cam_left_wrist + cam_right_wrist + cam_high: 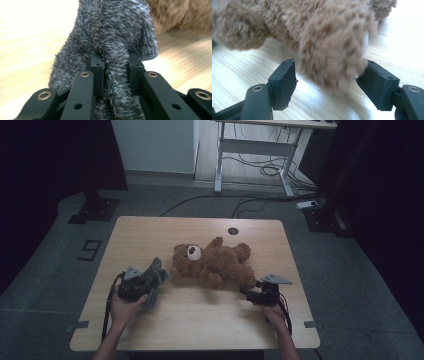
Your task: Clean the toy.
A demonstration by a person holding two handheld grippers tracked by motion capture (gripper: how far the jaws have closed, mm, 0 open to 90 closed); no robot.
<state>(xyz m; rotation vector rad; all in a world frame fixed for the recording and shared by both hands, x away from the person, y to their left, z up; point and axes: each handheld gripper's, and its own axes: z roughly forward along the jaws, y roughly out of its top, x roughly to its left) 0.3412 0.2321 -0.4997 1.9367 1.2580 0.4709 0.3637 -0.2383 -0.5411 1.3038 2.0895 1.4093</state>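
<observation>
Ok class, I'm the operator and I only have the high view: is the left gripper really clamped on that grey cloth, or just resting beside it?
Observer: Clamped. The left gripper view shows the left gripper shut on the grey cloth, with a fold pinched between both pads.
Operator: And the right gripper by the teddy bear's leg?
Observer: The right gripper stands open around the teddy bear at its leg. One pad is clear of the fur, with the table showing in the gap.
Operator: The other pad?
Observer: It sits at the edge of the fur. The blur hides whether it presses.
</observation>
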